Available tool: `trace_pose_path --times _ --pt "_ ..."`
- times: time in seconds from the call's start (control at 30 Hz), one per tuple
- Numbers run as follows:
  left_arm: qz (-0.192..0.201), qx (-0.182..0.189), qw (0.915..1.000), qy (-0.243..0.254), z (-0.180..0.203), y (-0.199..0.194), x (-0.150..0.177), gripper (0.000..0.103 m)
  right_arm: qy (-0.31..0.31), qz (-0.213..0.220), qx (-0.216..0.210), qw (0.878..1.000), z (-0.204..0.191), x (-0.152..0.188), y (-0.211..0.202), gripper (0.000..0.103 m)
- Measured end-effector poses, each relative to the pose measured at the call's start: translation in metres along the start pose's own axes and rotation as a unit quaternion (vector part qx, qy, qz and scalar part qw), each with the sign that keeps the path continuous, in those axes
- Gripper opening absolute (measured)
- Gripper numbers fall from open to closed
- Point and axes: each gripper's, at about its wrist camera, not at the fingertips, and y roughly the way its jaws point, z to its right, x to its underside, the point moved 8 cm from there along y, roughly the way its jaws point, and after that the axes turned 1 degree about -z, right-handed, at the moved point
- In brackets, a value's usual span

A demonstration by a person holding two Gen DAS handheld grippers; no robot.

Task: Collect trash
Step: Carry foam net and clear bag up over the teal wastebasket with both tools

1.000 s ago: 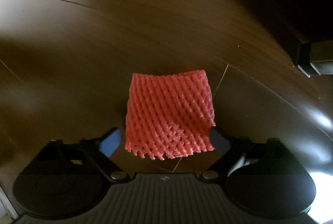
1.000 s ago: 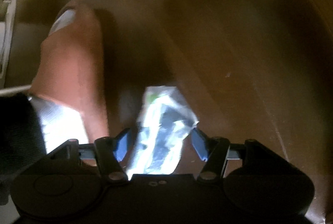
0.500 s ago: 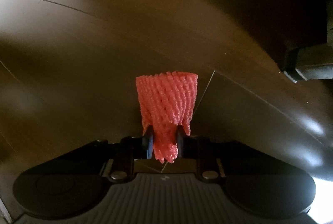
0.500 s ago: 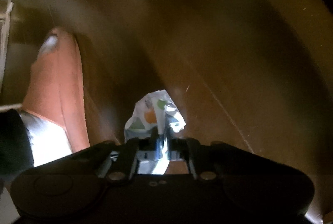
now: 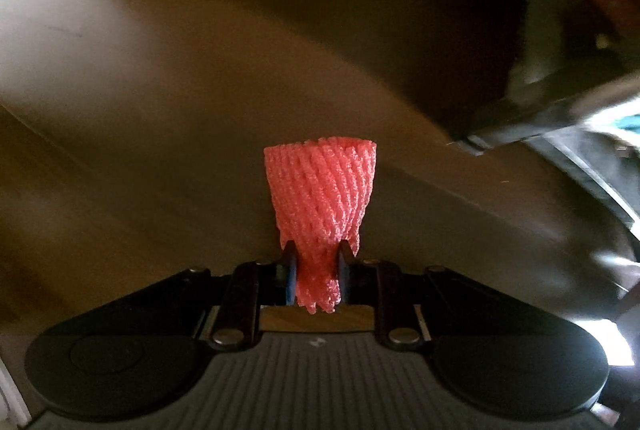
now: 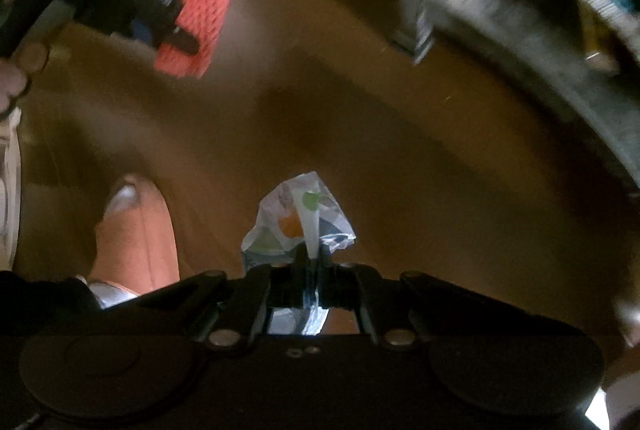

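Left wrist view: left gripper (image 5: 317,272) pinches the foam net (image 5: 320,190) clear above the floor (image 5: 140,110) (ready for binning), while the right gripper (image 6: 314,262) clamps a wrapper (image 6: 298,218).

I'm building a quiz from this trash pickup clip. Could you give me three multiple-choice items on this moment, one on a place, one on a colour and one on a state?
1. Where does the left gripper pinch the foam fruit net?
A. at one end
B. across its middle
C. nowhere

2. What colour is the foam fruit net?
A. blue
B. red-pink
C. white

3. How does the right gripper stand?
A. wide open, nothing between its jaws
B. shut on a plastic wrapper
C. shut on a bottle

Key:
1 A, the net's near end is squeezed between the blue pads while the rest flares out beyond them.
2 B, it shows red-pink in both views.
3 B, the crumpled plastic wrapper with green and orange print is clamped between the closed jaws.
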Motion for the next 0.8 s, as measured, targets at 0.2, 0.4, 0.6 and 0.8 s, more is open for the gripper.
trace_pose_path --times 0.2,0.4,0.6,0.8 --pt "0.056 0.015 0.9978 0.033 0.007 -0.085 -0.013 0.019 0.004 0.068 0.031 0.997 -0.002 -0.005 -0.075 0.002" --pt "0.12 0.033 0.991 0.05 0.019 -0.181 -0.013 0.019 0.017 0.142 0.054 0.988 -0.007 -0.007 -0.153 0.002" --pt "0.18 0.069 0.98 0.051 0.051 -0.265 0.003 0.019 0.026 0.211 0.066 0.975 -0.009 -0.001 -0.225 0.003" --pt "0.22 0.095 0.9674 0.082 0.091 -0.324 0.031 0.019 0.036 0.27 0.08 0.959 -0.009 0.01 -0.293 0.003"
